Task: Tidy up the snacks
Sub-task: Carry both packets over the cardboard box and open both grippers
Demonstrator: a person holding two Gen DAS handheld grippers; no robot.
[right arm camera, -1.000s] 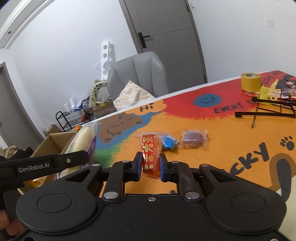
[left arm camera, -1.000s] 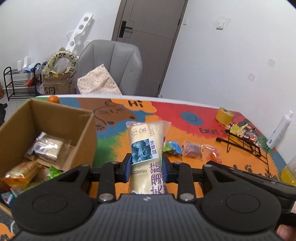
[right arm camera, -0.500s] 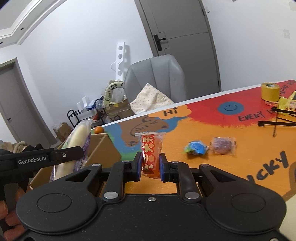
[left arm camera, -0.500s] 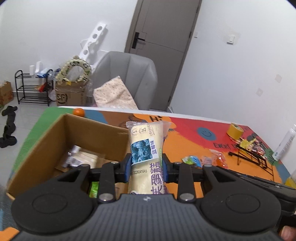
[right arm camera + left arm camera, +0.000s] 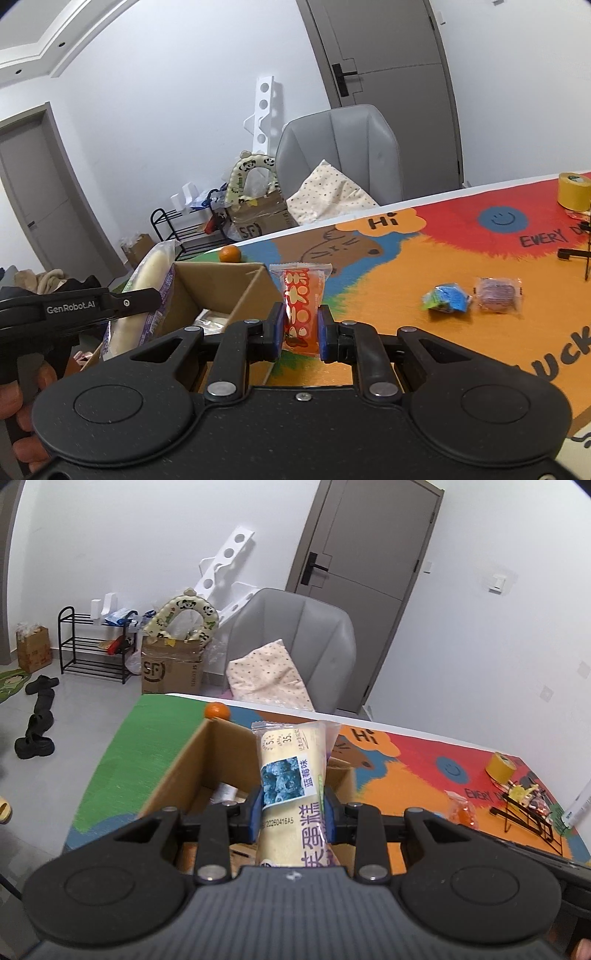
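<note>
The left gripper (image 5: 293,814) is clamped on a cream cake packet (image 5: 291,794) held upright over the open cardboard box (image 5: 177,775), while the right gripper (image 5: 300,334) is clamped on an orange snack packet (image 5: 301,306), with the box at its ten o'clock and two loose snacks (image 5: 472,295) on the table (image 5: 388,273) at three o'clock.

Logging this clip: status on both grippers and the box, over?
Left gripper shut on cake roll, over cardboard box. Right gripper shut on orange packet, beside box. Nothing blocking.

Home room, shoe rack (image 5: 94,644), slippers (image 5: 37,716), grey chair (image 5: 295,642), cartoon-print table (image 5: 424,266)
</note>
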